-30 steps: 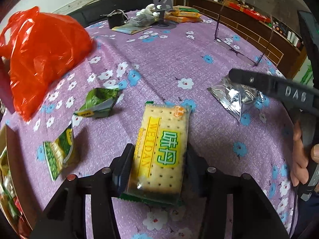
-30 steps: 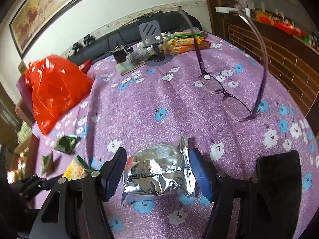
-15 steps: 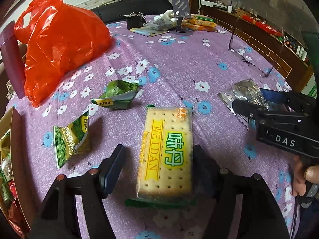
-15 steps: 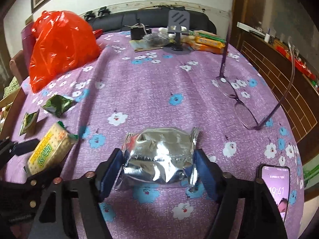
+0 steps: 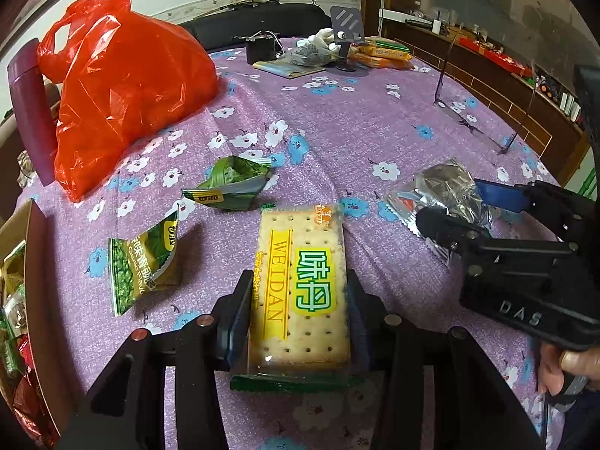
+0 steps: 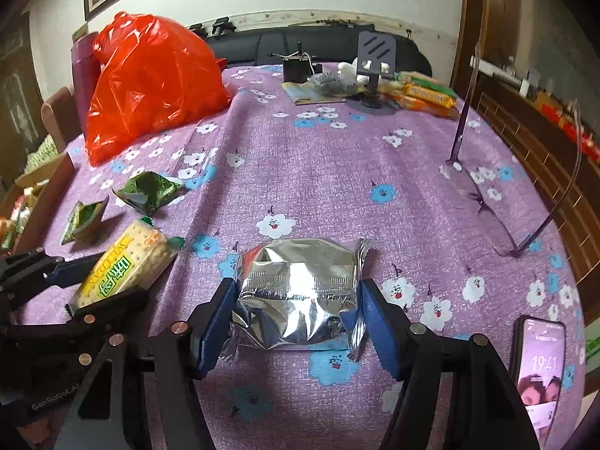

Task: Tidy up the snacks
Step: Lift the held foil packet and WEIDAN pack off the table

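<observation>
My left gripper point(image 5: 298, 300) is shut on a yellow-and-green cracker pack point(image 5: 302, 285), its jaws pressed on both long sides, lifted off the purple flowered tablecloth. The pack also shows in the right wrist view point(image 6: 123, 266). My right gripper point(image 6: 296, 300) is shut on a silver foil snack pack point(image 6: 300, 292), which also shows at the right of the left wrist view point(image 5: 442, 191). Two green pea snack bags point(image 5: 146, 262) point(image 5: 232, 183) lie on the cloth to the left.
A red plastic bag point(image 5: 120, 97) and a purple bottle point(image 5: 28, 112) stand at the back left. A cardboard box with snacks point(image 5: 15, 281) is at the left edge. Glasses point(image 6: 498, 195), a phone point(image 6: 540, 367), a phone stand point(image 6: 375, 63) and orange snack packs point(image 6: 427, 93) lie on the table.
Both grippers closed in on their packs and rose with them; the views pulled back and the jaws now press the cracker pack and the foil pack.
</observation>
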Motion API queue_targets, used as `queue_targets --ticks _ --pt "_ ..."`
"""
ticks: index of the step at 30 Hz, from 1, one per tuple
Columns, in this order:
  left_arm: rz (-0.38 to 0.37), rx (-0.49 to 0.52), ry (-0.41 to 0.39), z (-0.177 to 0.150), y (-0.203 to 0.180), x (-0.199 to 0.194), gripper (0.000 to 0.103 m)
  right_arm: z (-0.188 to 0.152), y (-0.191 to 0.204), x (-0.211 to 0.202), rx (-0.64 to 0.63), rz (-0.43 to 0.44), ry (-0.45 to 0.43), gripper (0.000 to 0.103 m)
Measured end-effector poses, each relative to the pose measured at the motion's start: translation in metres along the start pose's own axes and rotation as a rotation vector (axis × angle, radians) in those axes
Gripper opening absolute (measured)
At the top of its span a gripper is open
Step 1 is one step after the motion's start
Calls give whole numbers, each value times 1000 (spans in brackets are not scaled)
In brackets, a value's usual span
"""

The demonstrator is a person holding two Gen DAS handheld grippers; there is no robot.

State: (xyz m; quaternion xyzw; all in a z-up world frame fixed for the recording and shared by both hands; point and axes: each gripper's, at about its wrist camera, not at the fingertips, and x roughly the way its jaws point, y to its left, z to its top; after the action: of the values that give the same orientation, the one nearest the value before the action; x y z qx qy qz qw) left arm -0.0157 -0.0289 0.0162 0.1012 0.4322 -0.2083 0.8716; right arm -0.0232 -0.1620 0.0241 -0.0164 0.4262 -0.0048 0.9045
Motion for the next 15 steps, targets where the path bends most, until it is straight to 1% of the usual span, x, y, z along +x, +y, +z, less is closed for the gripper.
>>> queue_targets --ticks 4,6,10,15 --pt "2 0 -1 0 0 0 45 0 1 -1 3 15 -2 70" --pt "28 -2 -5 0 -1 0 45 0 3 2 -4 6 -2 72" --pt "50 -17 -5 2 2 2 45 3 0 5 28 16 0 76" --pt "58 -20 -6 3 3 2 46 2 1 6 24 10 3 76"
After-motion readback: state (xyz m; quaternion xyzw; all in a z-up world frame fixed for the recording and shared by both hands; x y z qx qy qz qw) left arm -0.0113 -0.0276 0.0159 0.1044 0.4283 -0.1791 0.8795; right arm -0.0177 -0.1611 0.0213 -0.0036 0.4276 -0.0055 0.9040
